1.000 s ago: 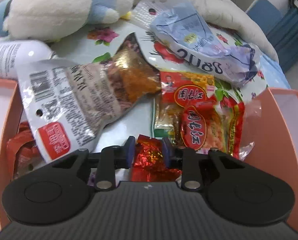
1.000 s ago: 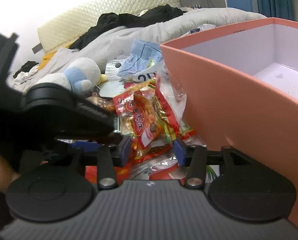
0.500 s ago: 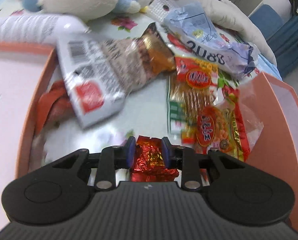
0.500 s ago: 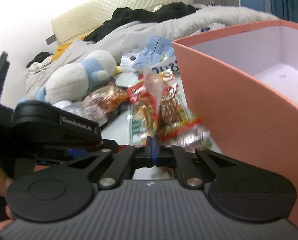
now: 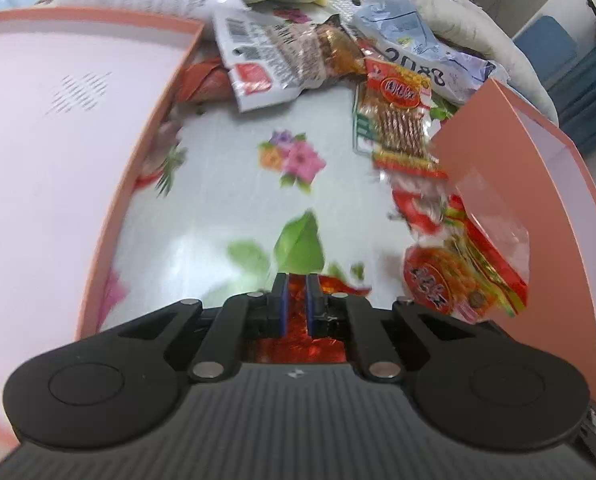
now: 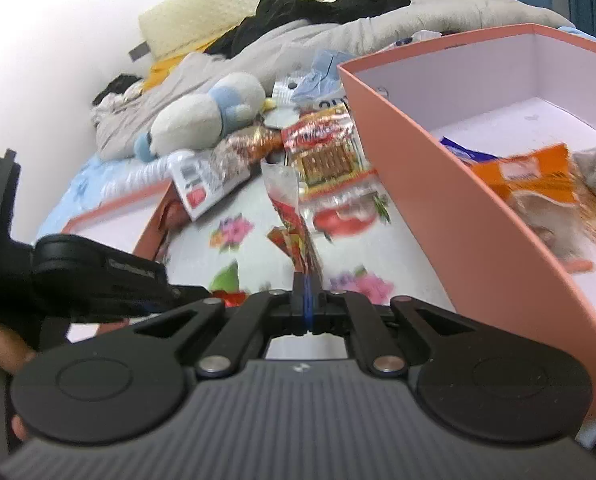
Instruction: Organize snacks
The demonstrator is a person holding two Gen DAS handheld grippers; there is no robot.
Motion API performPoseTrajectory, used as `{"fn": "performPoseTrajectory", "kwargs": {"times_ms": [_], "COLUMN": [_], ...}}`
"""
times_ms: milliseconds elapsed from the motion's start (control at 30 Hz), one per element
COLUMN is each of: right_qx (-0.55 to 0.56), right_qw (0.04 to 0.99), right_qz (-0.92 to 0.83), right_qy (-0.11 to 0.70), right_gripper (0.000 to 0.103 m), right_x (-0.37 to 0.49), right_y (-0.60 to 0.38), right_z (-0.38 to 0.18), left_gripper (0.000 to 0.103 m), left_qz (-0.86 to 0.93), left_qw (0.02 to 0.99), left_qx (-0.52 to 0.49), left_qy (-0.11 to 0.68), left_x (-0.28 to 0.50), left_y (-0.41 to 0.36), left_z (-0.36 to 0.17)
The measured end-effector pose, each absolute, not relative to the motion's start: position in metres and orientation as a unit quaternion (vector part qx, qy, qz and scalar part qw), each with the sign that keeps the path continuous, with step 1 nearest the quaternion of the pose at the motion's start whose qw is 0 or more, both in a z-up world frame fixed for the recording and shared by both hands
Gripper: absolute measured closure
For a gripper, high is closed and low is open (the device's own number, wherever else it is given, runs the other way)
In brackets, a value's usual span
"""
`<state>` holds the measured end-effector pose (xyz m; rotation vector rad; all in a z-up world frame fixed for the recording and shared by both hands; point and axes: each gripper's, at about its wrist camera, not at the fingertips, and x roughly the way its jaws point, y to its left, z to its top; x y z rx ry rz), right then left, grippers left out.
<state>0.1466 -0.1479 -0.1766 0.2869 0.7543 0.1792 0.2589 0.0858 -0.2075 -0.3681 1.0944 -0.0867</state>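
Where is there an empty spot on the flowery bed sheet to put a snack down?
The bare patch is the flowery sheet between the shallow pink lid and the tall pink box. Toward the plush toy it is crowded with snack packets. The box floor has room too.

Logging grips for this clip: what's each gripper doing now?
Left gripper: shut on red foil snack.
Right gripper: shut on red snack bag.

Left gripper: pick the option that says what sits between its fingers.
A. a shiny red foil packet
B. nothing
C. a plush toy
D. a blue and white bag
A: in the left wrist view the left gripper is shut on the shiny red foil packet, whose crinkled red wrapper shows between the blue pads and below them.
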Motion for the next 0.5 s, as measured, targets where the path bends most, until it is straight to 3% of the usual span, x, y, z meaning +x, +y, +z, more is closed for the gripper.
{"fn": "performPoseTrajectory", "kwargs": {"times_ms": [500], "right_qx": [0.114], "right_qw": [0.875], "right_qz": [0.127], "right_qy": [0.453], "right_gripper": [0.096], "right_x": [0.098], "right_y": [-0.166], "right_z": [-0.182], "left_gripper": [0.091], "left_qz": [-0.048], "left_qw": [0.833], "left_qx": [-0.225], "left_qy": [0.503], "left_x": [0.188], "left_y": [0.082], "left_z": [-0.203]}}
